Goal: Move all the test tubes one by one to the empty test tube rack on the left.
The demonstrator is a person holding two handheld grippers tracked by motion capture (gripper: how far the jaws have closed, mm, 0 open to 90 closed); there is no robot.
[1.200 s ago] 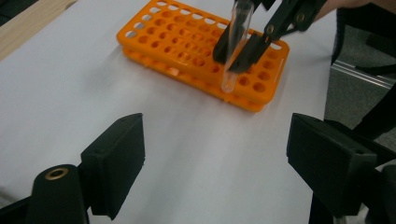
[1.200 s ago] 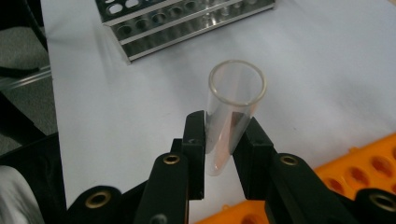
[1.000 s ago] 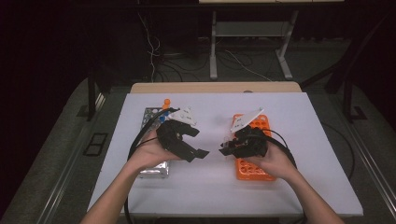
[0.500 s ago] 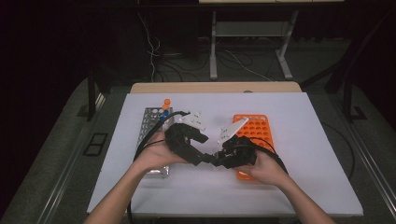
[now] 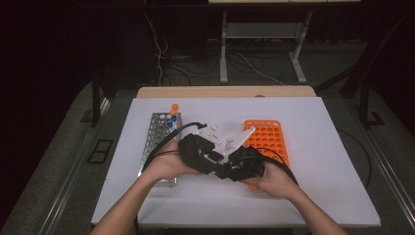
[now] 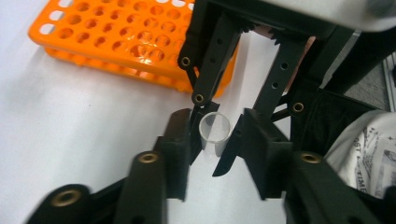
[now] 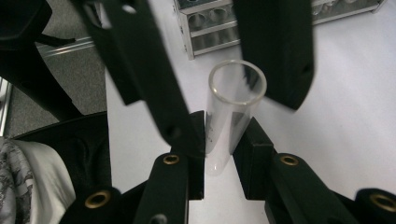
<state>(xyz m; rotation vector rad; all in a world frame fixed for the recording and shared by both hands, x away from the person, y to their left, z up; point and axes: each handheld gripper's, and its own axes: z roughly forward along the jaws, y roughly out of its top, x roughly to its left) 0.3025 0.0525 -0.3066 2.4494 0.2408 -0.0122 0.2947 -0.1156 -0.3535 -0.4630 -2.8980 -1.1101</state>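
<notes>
A dark room, cables trailing on the floor behind a white table [image 5: 318,147]. In the last second the two hands have swung in from their separate racks and met mid-table. The right gripper [image 7: 224,151] pinches a clear, uncapped tube [image 7: 231,107] low on its body; the left gripper [image 6: 212,147] stands open around the tube's mouth, not yet closed (a handover, I'd guess), between the steel rack [image 5: 159,134] and orange rack [image 5: 271,139].

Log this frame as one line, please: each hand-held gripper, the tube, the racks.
right hand-held gripper: shut on clear tube | left hand-held gripper: open around it | orange rack: empty | metal rack: capped tubes at far end
</notes>
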